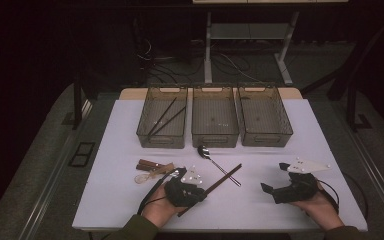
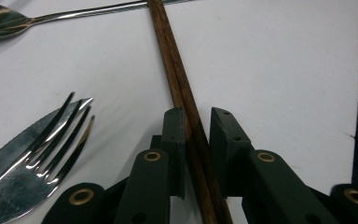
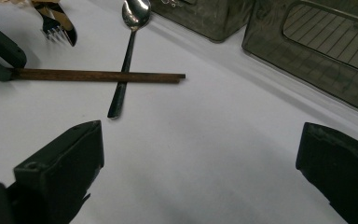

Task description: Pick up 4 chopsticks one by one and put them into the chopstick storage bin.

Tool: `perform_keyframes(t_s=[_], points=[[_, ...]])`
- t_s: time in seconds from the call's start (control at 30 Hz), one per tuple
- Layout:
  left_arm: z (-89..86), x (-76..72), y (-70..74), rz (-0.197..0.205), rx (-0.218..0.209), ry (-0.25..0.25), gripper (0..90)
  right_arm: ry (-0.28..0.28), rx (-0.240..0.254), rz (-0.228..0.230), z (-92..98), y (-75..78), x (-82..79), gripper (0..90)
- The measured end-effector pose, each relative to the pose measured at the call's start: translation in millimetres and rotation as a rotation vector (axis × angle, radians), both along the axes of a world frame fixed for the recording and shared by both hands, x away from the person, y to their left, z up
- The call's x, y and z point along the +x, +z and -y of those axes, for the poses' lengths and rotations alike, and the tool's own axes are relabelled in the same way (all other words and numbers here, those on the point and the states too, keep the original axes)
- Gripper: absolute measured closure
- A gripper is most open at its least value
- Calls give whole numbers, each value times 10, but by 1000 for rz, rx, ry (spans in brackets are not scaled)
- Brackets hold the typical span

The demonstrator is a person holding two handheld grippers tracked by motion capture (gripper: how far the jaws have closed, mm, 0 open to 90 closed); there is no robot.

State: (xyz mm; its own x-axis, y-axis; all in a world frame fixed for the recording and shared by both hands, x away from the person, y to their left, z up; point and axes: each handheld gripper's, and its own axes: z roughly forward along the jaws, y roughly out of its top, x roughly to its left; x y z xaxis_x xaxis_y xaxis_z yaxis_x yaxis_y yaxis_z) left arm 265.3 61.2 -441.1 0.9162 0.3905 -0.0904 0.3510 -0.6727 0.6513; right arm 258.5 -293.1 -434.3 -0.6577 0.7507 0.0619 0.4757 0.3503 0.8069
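A pair of brown chopsticks (image 1: 225, 179) lies slanted on the white table (image 1: 260, 210), crossing over the handle of a metal spoon (image 1: 219, 166). My left gripper (image 1: 200, 192) holds the near part of the pair. In the left gripper view its jaws press close on both sides of the chopsticks (image 2: 168, 51), and the left gripper (image 2: 196, 114) is shut on them. My right gripper (image 1: 275, 176) rests at the right of the table, wide open with nothing in it. In the right gripper view the chopsticks (image 3: 98, 75) lie across the spoon (image 3: 128, 56), beyond the right gripper (image 3: 200, 149).
Three see-through grey bins stand in a row at the back: the left bin (image 1: 145, 131) holds dark chopsticks, then the middle bin (image 1: 215, 137) and the right bin (image 1: 267, 139). A metal fork (image 2: 60, 135) and wooden-handled cutlery (image 1: 152, 167) lie left of my left gripper.
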Motion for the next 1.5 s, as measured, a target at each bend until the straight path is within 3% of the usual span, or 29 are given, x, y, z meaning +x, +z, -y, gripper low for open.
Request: perform_keyframes(t_s=[0.17,0.3,0.47,0.83,0.87,1.3,1.43,1.5], points=[[-17,0,8,-3,7,-12,740,-1,3,2,-1,0,-3,10],[-80,0,43,-9,-32,6,688,-1,4,3,2,2,-2,10],[-189,4,59,-15,-60,34,732,0,4,4,0,2,-5,9],[-169,-5,4,-41,-33,33,781,-1,3,4,-1,2,-5,9],[-170,9,0,-30,-19,15,781,-1,3,3,-1,2,-5,9],[-143,7,-1,-3,13,13,807,-2,2,3,-5,0,-4,9],[-128,1,-3,0,6,35,814,-1,2,3,-6,1,-5,9],[-122,4,8,13,28,45,818,-1,2,3,-5,1,-5,10]])
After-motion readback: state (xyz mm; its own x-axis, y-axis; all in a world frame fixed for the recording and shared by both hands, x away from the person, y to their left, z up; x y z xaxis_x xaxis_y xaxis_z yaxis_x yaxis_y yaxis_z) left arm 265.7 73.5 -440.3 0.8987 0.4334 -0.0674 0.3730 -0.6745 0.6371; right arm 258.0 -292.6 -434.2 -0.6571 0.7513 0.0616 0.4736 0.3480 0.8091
